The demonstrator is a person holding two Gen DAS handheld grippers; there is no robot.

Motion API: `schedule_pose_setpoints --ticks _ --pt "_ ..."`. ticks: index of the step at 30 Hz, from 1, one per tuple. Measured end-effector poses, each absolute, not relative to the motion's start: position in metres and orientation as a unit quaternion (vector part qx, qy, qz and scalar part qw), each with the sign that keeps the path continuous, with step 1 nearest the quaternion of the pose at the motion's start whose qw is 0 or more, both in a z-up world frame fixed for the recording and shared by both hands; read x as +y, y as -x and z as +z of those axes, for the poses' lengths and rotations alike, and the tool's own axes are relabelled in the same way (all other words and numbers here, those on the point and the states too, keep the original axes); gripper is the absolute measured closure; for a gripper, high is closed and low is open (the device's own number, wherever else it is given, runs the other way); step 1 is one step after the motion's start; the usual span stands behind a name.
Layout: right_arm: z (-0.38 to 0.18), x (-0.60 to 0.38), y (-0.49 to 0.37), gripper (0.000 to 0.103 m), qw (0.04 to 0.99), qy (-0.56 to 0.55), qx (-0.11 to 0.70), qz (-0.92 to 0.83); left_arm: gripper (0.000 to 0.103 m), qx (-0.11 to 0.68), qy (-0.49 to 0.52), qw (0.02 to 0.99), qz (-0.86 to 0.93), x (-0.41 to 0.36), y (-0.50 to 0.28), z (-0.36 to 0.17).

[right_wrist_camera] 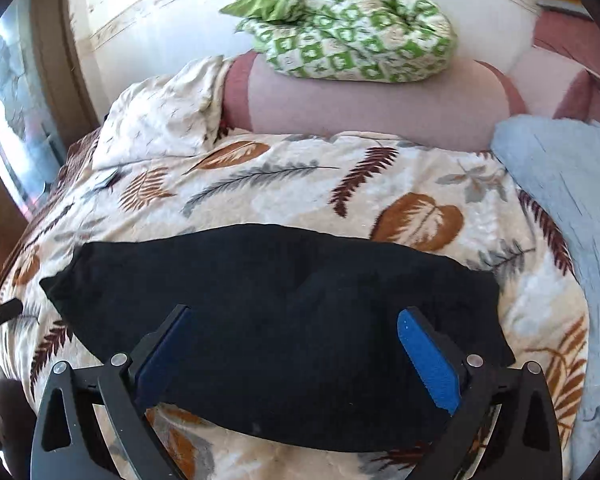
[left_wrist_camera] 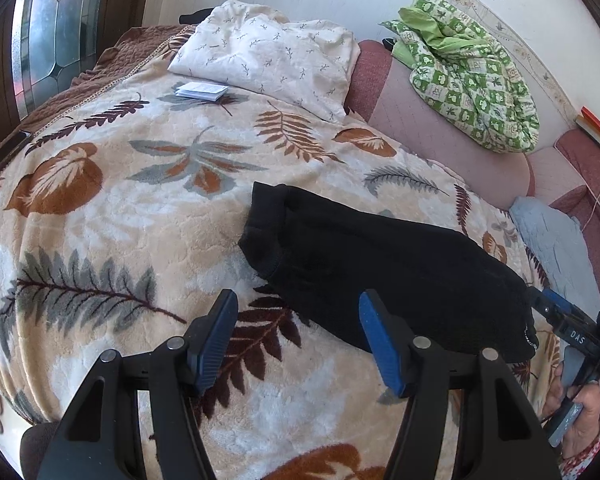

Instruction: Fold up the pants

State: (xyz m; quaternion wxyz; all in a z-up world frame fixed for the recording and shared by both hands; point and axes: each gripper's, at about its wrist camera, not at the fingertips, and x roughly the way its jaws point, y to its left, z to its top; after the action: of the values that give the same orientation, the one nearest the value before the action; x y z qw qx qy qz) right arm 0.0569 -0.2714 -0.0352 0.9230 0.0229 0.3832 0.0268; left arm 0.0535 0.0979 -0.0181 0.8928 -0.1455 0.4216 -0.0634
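The black pants (left_wrist_camera: 384, 268) lie folded in a compact bundle on the leaf-patterned blanket (left_wrist_camera: 112, 208). In the right wrist view the pants (right_wrist_camera: 284, 320) fill the middle, flat on the blanket (right_wrist_camera: 420, 184). My left gripper (left_wrist_camera: 298, 306) is open and empty, held above the blanket just left of the bundle's near edge. My right gripper (right_wrist_camera: 296, 322) is open and empty, right above the pants, jaws wide apart. The right gripper also shows at the right edge of the left wrist view (left_wrist_camera: 576, 332), held in a hand.
A white pillow (left_wrist_camera: 268, 52) and a small white booklet (left_wrist_camera: 201, 91) lie at the head of the bed. A green patterned quilt (right_wrist_camera: 348, 20) sits on the pink headboard (right_wrist_camera: 372, 104). A light blue cloth (right_wrist_camera: 560, 208) lies to the right. A window (left_wrist_camera: 48, 36) is at the left.
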Motion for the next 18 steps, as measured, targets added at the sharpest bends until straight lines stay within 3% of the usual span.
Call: schedule_pose_setpoints --ticks 7,12,18 --pt "-0.031 -0.178 -0.094 0.001 0.897 0.016 0.412 0.16 0.041 0.405 0.172 0.895 -0.069 0.112 -0.079 -0.035" --pt "-0.036 -0.097 -0.15 0.011 0.85 0.043 0.454 0.263 0.041 0.384 0.182 0.901 -0.09 0.127 -0.072 -0.044" --pt "-0.064 -0.012 -0.218 0.015 0.785 0.09 0.51 0.34 0.041 0.398 0.233 0.882 -0.103 0.152 -0.079 -0.062"
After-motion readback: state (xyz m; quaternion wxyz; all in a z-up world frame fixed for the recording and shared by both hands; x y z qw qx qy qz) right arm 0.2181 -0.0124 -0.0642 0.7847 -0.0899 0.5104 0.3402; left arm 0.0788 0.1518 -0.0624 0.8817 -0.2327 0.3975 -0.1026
